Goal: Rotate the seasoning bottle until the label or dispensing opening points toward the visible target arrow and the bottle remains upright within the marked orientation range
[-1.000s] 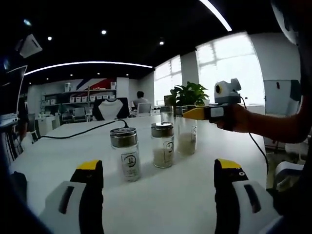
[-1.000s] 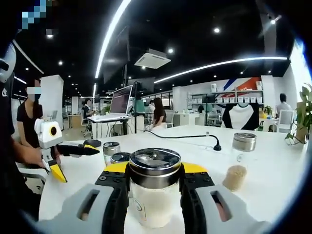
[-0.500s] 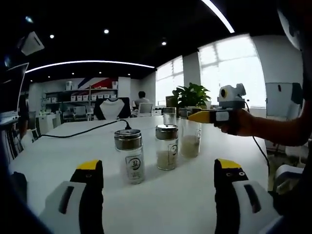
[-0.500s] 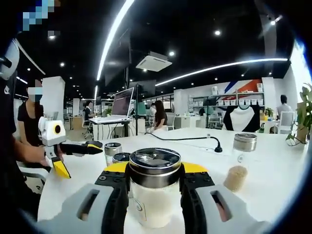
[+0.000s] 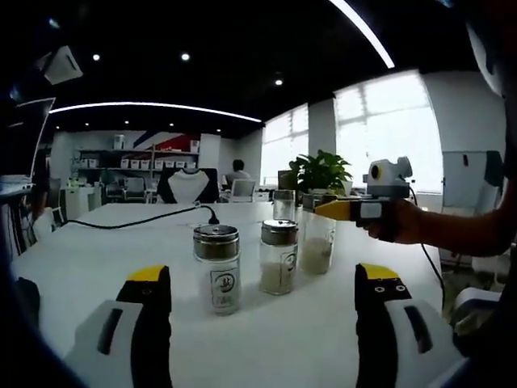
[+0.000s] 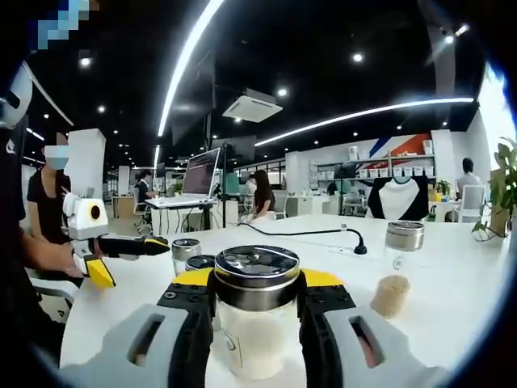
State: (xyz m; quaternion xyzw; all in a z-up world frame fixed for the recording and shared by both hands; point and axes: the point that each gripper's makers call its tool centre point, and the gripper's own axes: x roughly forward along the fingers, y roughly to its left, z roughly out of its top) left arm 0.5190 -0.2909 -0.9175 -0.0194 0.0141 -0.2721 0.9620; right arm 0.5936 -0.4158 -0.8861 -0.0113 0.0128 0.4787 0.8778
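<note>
We hold the seasoning bottle (image 6: 257, 311) upright on the white table (image 6: 452, 267) with our right gripper (image 6: 257, 303) clamped around it for turning, while our left gripper (image 5: 262, 291) waits with jaws apart, facing two other bottles (image 5: 216, 267).

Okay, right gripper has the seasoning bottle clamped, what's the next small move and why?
Probably a slow twist of the right gripper about the bottle's upright axis. Its jaws are shut on the seasoning bottle, which stands upright on the table, and no target arrow shows yet. The left gripper waits open.
</note>
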